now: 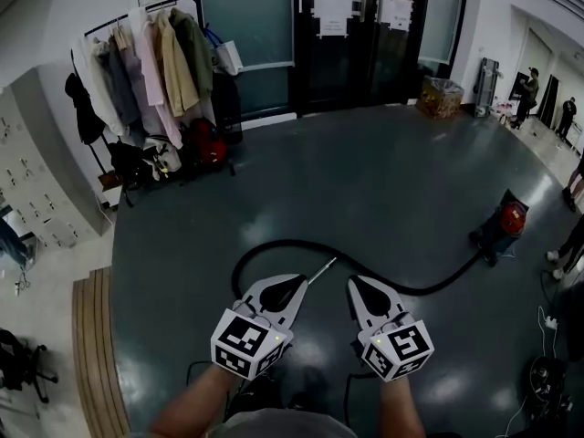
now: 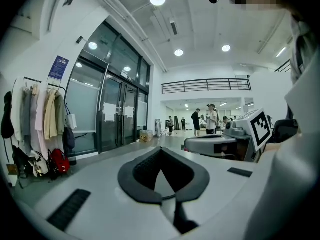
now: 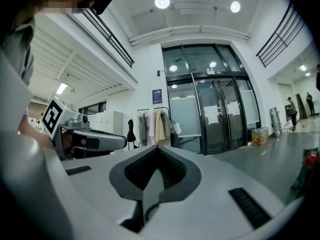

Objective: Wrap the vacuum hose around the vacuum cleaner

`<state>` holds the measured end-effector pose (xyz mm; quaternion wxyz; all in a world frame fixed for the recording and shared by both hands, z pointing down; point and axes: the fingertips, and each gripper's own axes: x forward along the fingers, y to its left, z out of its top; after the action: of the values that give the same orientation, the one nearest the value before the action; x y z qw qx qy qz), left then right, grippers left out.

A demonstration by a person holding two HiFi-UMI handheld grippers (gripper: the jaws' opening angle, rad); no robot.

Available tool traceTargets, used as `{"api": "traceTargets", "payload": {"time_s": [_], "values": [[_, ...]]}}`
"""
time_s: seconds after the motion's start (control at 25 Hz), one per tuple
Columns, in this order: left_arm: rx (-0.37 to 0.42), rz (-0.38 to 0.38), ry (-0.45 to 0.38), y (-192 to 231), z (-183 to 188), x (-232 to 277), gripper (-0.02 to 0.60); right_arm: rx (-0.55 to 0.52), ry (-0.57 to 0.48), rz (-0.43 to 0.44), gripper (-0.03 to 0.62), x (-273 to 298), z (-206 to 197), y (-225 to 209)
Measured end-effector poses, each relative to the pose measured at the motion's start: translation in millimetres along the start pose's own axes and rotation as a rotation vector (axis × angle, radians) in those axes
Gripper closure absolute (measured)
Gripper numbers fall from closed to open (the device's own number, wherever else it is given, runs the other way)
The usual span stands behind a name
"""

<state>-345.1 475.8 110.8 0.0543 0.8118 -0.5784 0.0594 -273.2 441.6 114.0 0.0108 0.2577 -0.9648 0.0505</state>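
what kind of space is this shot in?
Probably the entrance hall of an office or lab building: tall glass doors, a full coat rack beside them, and a balcony railing over a wide open floor.

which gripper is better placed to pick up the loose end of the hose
Left, probably: the metal wand and hose loop lie by the left gripper; the right gripper is farther. Both shut, empty.

Probably office lobby: glass doors (image 1: pixel 356 53), coat rack (image 1: pixel 146 71).
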Motion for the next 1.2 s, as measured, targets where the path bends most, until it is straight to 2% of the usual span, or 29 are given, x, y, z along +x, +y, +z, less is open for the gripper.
{"api": "traceTargets", "payload": {"time_s": [0.28, 0.56, 0.88, 1.2], "values": [[-0.035, 0.019, 0.021, 25, -10, 16, 0.574, -0.008, 0.013, 0.009, 0.591, 27, -2, -16], [-0.069, 0.013, 0.016, 77, -21, 43, 0.574, -0.028, 0.059, -0.004, 0.591, 81, -14, -33], [-0.100, -0.030, 0.020, 152, -29, 88, 0.574, -0.059, 0.133, -0.034, 0.591, 160, -23, -56], [-0.120, -0.091, 0.041, 222, -30, 125, 0.574, -0.053, 0.166, -0.075, 0.591, 245, -23, -77]]}}
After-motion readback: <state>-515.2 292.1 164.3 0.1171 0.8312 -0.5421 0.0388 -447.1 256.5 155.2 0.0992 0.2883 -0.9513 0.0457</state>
